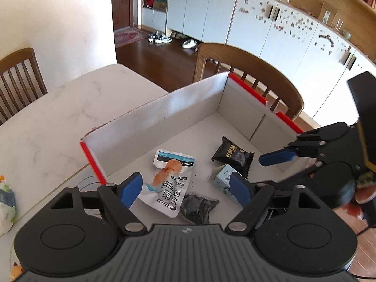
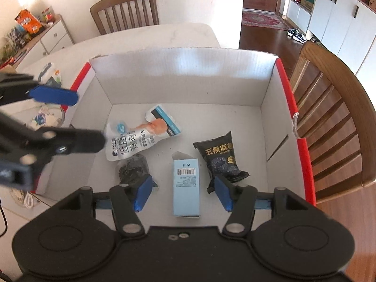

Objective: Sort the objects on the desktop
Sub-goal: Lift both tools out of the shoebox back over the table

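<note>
Both my tongs hover wide and empty over the cardboard box (image 2: pixel 183 80). Right tongs (image 2: pixel 183 193): blue carton (image 2: pixel 186 183) lies at 12 o'clock between my fingertips, long axis 12–6. Right is nearer than left tongs (image 1: pixel 185 189).

The black snack packet (image 2: pixel 219 158) carries large gold characters 五黑麻, the last one cut off by a fold. The white chicken-breast pouch (image 2: pixel 131 141) shows bold characters 低脂 and 鸡肉. The light-blue carton (image 2: pixel 186 183) bears a barcode, digits too small to read
</note>
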